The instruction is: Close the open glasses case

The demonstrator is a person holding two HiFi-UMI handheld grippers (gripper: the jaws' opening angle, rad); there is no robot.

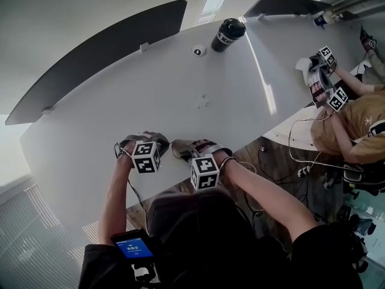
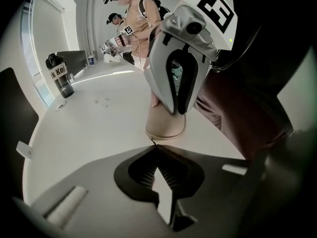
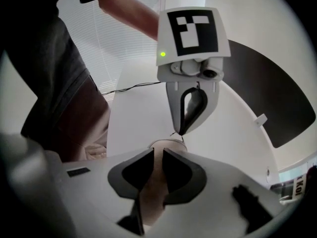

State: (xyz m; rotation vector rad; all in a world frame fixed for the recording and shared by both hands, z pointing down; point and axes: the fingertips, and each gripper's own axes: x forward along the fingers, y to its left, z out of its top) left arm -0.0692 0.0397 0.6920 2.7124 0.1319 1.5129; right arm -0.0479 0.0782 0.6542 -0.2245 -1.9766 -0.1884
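So, glasses case (image 2: 166, 125): tan, on the counter (image 1: 180, 83), between both grippers.
Right gripper (image 3: 154, 155): jaws clamp the case's body, likely to steady it.
Left gripper (image 2: 153, 150): jaws pressed together on a thin dark pull (image 2: 152, 143) at the case's end, likely to draw it closed.
Count: one case, two grippers, one black bottle (image 1: 227, 35) well beyond the case.

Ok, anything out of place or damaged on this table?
Nothing damaged or spilled. The tan soft glasses case sits close to the white table's near edge, clamped by the right gripper. The only blemish is a faint cluster of marks mid-table.
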